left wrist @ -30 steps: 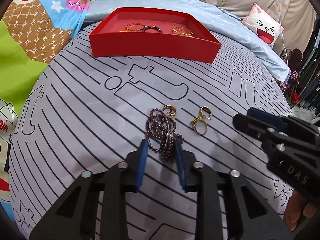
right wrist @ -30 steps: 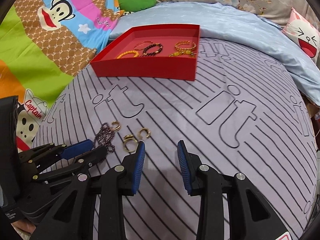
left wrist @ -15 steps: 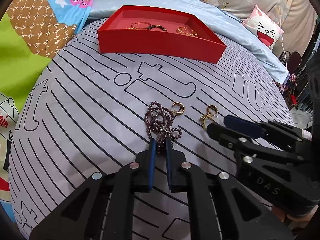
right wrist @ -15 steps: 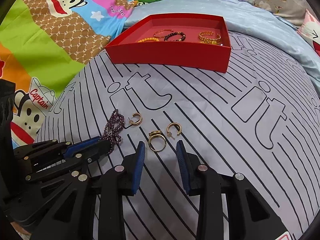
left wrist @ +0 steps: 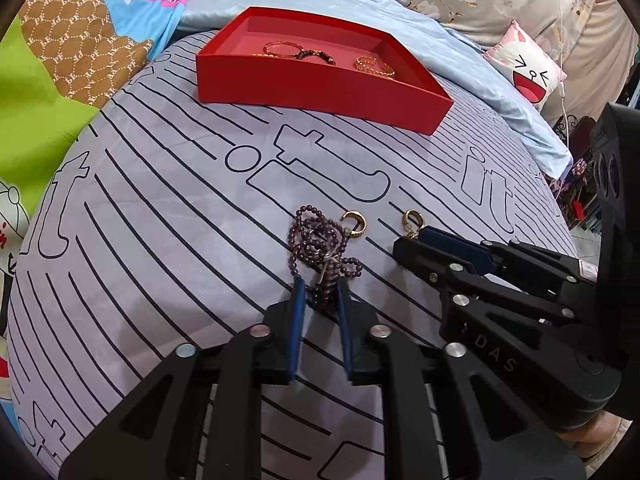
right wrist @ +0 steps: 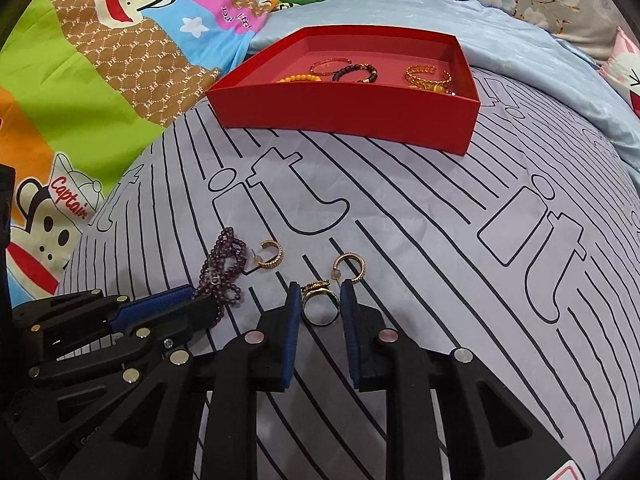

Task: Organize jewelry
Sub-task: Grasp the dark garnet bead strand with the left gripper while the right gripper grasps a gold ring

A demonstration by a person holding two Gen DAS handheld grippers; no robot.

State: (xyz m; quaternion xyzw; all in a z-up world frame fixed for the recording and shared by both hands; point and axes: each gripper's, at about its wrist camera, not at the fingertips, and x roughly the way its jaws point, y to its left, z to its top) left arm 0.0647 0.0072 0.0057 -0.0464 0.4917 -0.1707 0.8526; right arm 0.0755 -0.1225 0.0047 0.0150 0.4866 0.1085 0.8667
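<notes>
A purple bead necklace [left wrist: 320,246] lies bunched on the striped sheet; it also shows in the right wrist view [right wrist: 224,270]. My left gripper [left wrist: 320,286] is closed on its near end. A gold ring [right wrist: 319,304] lies between the fingers of my right gripper [right wrist: 319,294], which touch its sides. Two gold hoop earrings [right wrist: 272,255] [right wrist: 350,266] lie just beyond. A red tray [right wrist: 360,104] farther back holds several bracelets.
The bed's grey striped sheet [left wrist: 160,220] carries everything. A cartoon blanket [right wrist: 80,80] lies at the left, a light blue quilt [left wrist: 480,72] and a pink face pillow [left wrist: 528,68] at the back right. The two grippers sit close side by side.
My left gripper went from open around the necklace to closed on its near end. My right gripper moved forward and left, and its fingers narrowed around the gold ring.
</notes>
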